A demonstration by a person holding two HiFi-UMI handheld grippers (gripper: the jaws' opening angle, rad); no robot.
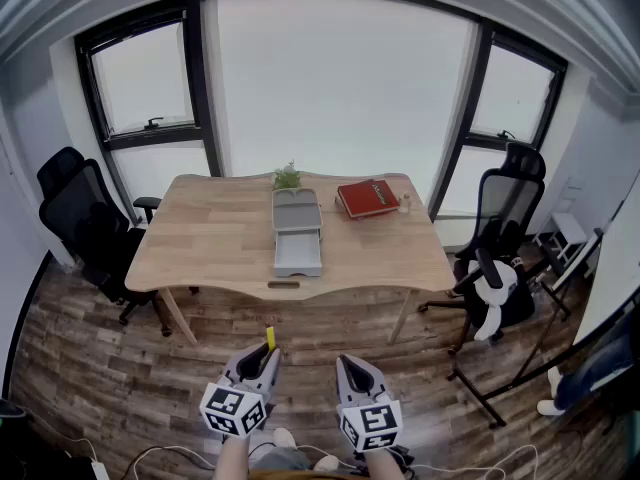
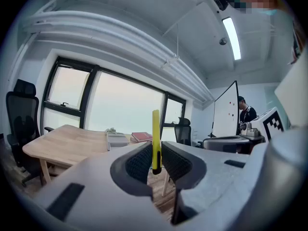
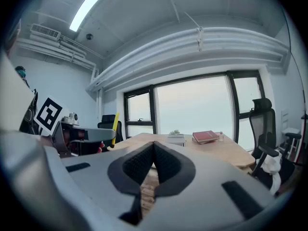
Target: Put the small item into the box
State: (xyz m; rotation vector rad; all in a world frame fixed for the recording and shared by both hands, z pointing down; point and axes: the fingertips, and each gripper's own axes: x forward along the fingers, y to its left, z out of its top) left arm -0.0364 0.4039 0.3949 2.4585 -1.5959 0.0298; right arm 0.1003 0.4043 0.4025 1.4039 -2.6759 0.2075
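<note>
A thin yellow stick-like item [image 2: 156, 138] stands upright between the jaws of my left gripper [image 1: 266, 355], which is shut on it; its yellow tip [image 1: 270, 337] pokes out in the head view. My right gripper [image 1: 352, 368] is shut with nothing in it, its pads touching. Both grippers hang low over the wooden floor, well short of the table. The grey box [image 1: 297, 230] sits on the wooden table [image 1: 220, 233], with its lower drawer [image 1: 298, 254] pulled out toward me. The same grey box [image 3: 176, 138] shows far off in the right gripper view.
A red book [image 1: 367, 197], a small bottle [image 1: 404, 204] and a small plant [image 1: 287, 176] lie on the table beyond the box. Black office chairs stand at the left [image 1: 85, 223] and right [image 1: 503, 218]. A person [image 2: 245, 114] stands by a whiteboard [image 2: 225, 110].
</note>
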